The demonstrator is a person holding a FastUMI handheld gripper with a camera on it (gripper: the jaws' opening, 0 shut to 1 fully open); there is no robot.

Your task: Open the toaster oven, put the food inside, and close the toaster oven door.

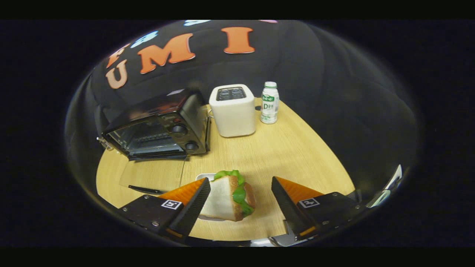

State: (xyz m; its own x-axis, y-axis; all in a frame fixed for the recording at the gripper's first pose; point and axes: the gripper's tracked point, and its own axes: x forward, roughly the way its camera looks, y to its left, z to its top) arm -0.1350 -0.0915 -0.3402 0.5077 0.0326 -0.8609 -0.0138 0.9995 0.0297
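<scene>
Between the spread fingers of the gripper (240, 187) a sandwich (229, 198) lies on the table (289, 148), against the left finger and clear of the right, so nothing is clamped. Beyond it stands the toaster oven (157, 128), its glass door (152, 174) folded down flat, with a white toaster (233, 110) and a bottle (269, 102) beside it.

1. The gripper (240, 190) has its fingers spread wide, with the sandwich (228, 198) between them, close against the left finger and apart from the right one.
2. The sandwich shows white bread and green lettuce; a small white plate (204, 176) peeks out behind it.
3. Beyond the fingers, the toaster oven (157, 128) stands on the wooden desk (289, 155) with its glass door (154, 177) folded down flat.
4. Just beside the oven is a white toaster (233, 110), then a small bottle (269, 102).
</scene>
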